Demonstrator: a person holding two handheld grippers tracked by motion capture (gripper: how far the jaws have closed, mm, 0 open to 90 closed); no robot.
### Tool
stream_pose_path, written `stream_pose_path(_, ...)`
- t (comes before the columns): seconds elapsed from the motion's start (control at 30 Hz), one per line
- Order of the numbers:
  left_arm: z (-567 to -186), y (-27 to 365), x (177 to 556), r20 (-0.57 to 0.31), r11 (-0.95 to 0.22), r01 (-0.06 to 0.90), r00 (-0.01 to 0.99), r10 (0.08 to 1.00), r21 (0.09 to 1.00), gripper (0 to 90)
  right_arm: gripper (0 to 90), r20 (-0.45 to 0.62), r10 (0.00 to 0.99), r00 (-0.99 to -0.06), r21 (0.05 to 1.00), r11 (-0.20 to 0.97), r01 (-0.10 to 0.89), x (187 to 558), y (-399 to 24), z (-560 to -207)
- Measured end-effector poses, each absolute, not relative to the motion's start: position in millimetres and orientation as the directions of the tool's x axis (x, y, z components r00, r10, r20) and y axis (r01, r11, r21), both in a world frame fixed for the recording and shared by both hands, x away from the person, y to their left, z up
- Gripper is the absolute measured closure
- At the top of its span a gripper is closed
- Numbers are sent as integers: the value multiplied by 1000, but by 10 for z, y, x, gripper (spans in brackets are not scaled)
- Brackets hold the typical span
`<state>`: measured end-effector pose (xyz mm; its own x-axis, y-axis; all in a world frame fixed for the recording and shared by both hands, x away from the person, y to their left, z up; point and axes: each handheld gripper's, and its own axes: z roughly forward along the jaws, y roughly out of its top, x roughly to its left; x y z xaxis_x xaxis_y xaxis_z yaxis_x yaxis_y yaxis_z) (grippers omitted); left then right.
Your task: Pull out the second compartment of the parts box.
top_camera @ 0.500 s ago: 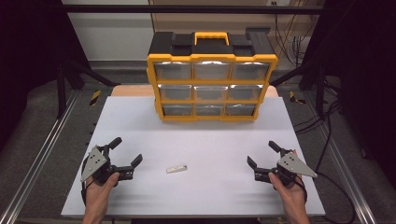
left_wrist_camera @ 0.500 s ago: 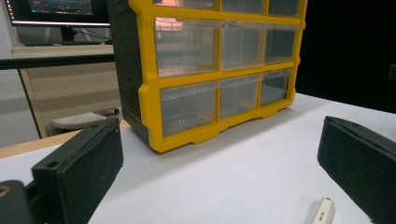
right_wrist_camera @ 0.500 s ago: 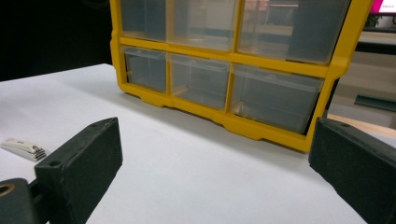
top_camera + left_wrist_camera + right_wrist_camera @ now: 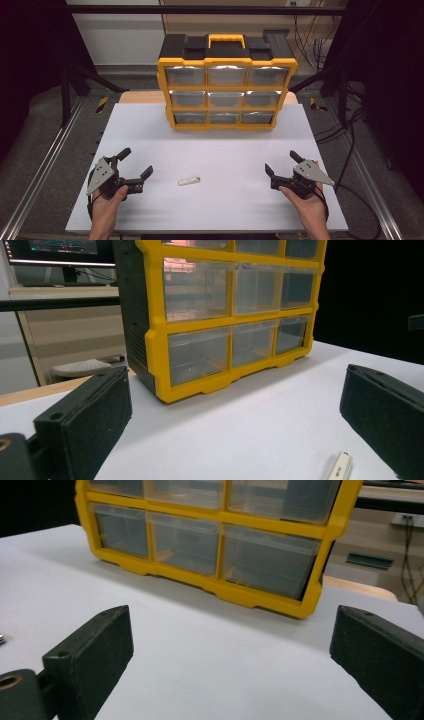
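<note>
- Nothing has moved since the earlier frame; both tongs rest where they were.
- Left tongs [image 4: 134, 163] gape wide, empty.
- Right tongs [image 4: 281, 163] likewise.
- Small white stick [image 4: 189, 181] lies on table [image 4: 220, 150] between them, nearer the left.

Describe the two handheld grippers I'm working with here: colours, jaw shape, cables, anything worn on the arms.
Both the left gripper and the right gripper are black, each with two blocky, flat-faced jaws with matte, textured pads. A grey three-cornered plate with small dark holes tops each one. A black cable trails back from each along the wrist. The forearms are bare; no sleeves or gloves show.
</note>
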<state>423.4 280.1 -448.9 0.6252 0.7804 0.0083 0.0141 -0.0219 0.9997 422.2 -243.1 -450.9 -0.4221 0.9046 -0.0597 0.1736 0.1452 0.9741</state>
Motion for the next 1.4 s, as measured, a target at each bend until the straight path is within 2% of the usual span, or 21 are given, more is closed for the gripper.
stream_pose_path(0.47, -4491, 2806, 4229, 4, -18, 17, 627, 779, 1000, 1, 71, -249, 876, -412, 931, 335, 148, 4615, -2078, -3990)
stream_pose_path(0.9, -4491, 2762, 4233, 15, -32, 16, 646, 763, 999, 2, 126, -510, 799, -318, 820, 563, 100, 5003, -1828, -3680)
stream_pose_path(1.23, -4488, 2786, 4226, 15, -30, 14, 636, 771, 999, 3, 204, -617, 739, -271, 760, 649, 40, 5192, -1581, -3437)
stream_pose_path(1.4, -4493, 2757, 4230, 32, -53, 13, 644, 764, 999, 3, 215, -682, 694, -232, 710, 704, 20, 5261, -1489, -3319)
